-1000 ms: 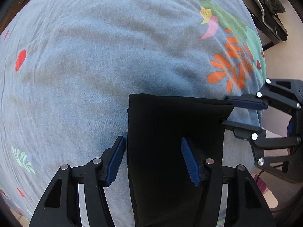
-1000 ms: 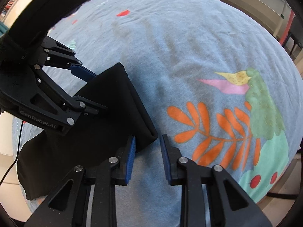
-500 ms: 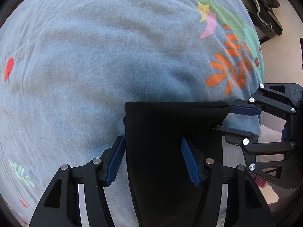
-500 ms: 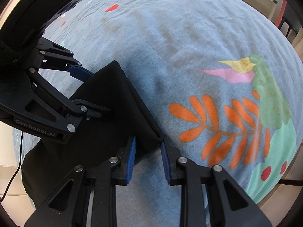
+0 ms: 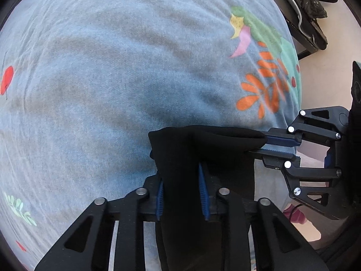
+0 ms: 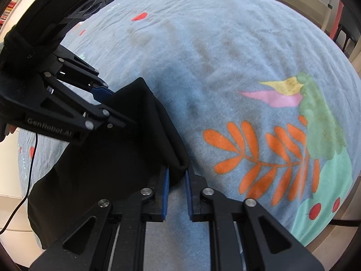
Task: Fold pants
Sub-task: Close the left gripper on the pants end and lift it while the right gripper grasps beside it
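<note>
Right wrist view: the only legible writing is "GenRobot.AI", moulded in pale letters on the black frame of the left gripper, which reaches in from the left. That frame is a matte black linkage with round silver pivot pins and blue ribbed pads.

The pants are plain black, soft and matte, with no visible print or seam detail. They lie bunched at the near left of the table, their far edge lifted into a rounded fold. The right gripper is clamped on the right corner of that fold, blue pads pressed into the cloth.

Left wrist view: the left gripper has just been closing, and its pads now pinch the left part of the pants edge. The right gripper enters from the right, gripping the other corner.

The tablecloth is pale blue, fuzzy and faintly wrinkled, printed with orange leaves, a green and pink bird, and red dots.
</note>
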